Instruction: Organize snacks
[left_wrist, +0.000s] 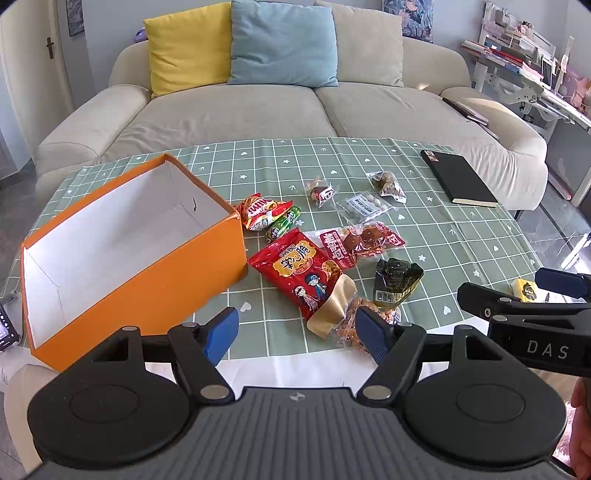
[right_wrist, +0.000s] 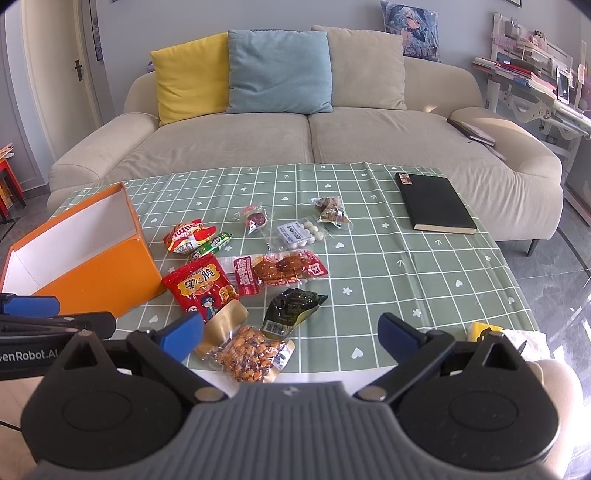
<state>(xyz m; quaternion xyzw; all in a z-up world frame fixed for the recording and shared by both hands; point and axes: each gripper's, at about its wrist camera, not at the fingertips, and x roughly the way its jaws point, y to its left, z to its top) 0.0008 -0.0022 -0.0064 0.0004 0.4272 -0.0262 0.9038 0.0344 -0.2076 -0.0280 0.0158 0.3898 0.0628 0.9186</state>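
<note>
The orange cardboard box (left_wrist: 140, 266) with white insides sits empty on the left of the bench (left_wrist: 443, 236), which has a green checked cloth. All the shiny plastic snack packs (left_wrist: 295, 271) lie on the cloth beside it, so none are put away yet. The left hand-held gripper (left_wrist: 295, 332) and the right hand-held gripper (right_wrist: 291, 338) both have jaws wide apart, holding nothing. The left view shows deep inside the box; the right view shows the whole clear peanut pack (right_wrist: 249, 354).
</note>
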